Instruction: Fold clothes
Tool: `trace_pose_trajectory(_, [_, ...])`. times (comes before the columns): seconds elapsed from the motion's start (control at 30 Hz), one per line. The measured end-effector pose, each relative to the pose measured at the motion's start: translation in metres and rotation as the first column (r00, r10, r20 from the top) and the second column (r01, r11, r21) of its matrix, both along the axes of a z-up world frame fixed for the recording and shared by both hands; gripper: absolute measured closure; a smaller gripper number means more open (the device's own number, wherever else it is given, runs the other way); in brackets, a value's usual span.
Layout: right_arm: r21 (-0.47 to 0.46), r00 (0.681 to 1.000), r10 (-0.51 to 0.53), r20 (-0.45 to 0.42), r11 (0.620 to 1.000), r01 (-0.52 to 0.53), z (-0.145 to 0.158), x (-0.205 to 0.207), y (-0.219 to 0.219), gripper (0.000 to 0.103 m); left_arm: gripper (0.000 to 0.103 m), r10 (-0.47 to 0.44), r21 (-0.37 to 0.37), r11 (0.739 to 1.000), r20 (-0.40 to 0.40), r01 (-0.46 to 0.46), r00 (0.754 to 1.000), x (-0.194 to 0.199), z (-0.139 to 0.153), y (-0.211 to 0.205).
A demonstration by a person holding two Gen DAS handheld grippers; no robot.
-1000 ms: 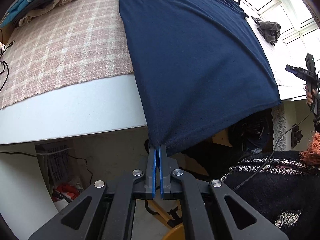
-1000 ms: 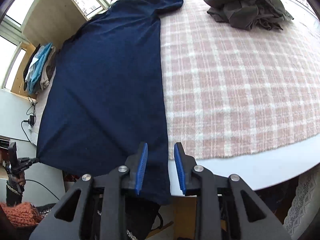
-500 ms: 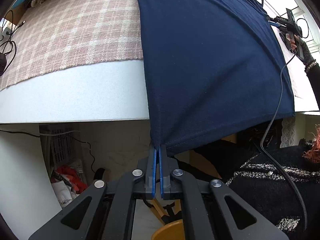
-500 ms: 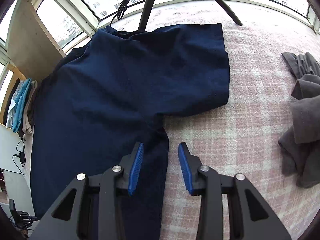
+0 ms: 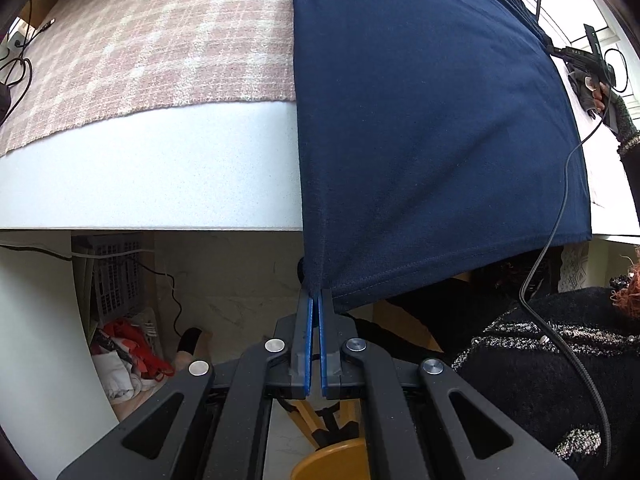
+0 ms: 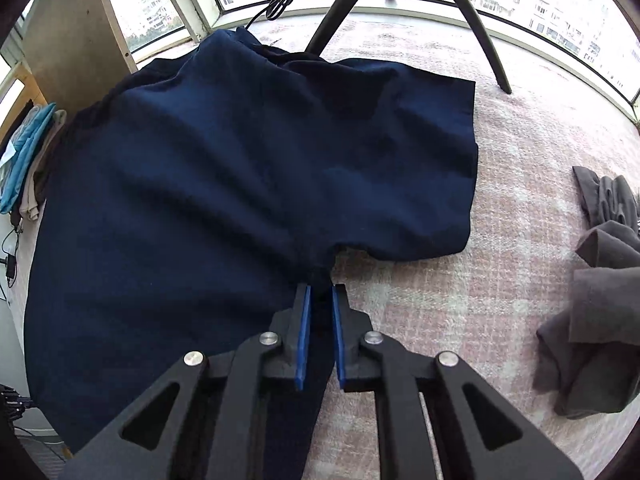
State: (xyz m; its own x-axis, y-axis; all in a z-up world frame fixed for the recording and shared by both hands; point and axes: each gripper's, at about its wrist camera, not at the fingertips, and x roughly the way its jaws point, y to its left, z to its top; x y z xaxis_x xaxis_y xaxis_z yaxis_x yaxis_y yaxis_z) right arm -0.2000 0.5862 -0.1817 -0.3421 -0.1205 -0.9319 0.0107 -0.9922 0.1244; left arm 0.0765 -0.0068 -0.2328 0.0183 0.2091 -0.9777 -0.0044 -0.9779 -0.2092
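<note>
A navy blue T-shirt (image 5: 420, 120) lies flat on the pink plaid cloth (image 5: 160, 40), and its hem hangs over the white table edge (image 5: 160, 184). My left gripper (image 5: 315, 294) is shut on the hem's left corner, below the table edge. In the right wrist view the shirt (image 6: 240, 180) spreads away with one short sleeve (image 6: 400, 160) out to the right. My right gripper (image 6: 319, 292) sits at the armpit, its blue pads (image 6: 305, 320) pinched on a pucker of fabric there. In the left wrist view that right gripper (image 5: 588, 64) shows at the shirt's far right, held by a hand.
A grey heap of clothes (image 6: 592, 300) lies on the cloth to the right. Folded clothes (image 6: 24, 160) are stacked at the far left. Black tripod legs (image 6: 480, 20) stand beyond the shirt. Under the table are a basket (image 5: 116, 280) and a yellow stool (image 5: 332, 460).
My right gripper moved from the hem up along the shirt's side to the armpit and its fingers narrowed onto the fabric. The left gripper kept its hold on the hem corner.
</note>
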Motion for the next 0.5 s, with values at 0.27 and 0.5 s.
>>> trace_pose_trajectory(0.27, [-0.147,0.998,-0.048,0.048,0.988,0.055,0.030,0.178,-0.003,0.075,0.101,-0.040,0.017,0.999,-0.011,0.040,0.999,0.000,0.004,0.002])
trace_pose_trajectory(0.5, [-0.193,0.968,-0.202,0.149,0.954,0.229,0.012,0.318,-0.014,0.075,0.101,-0.104,0.030,0.994,-0.023,0.104,0.994,-0.002,0.008,0.001])
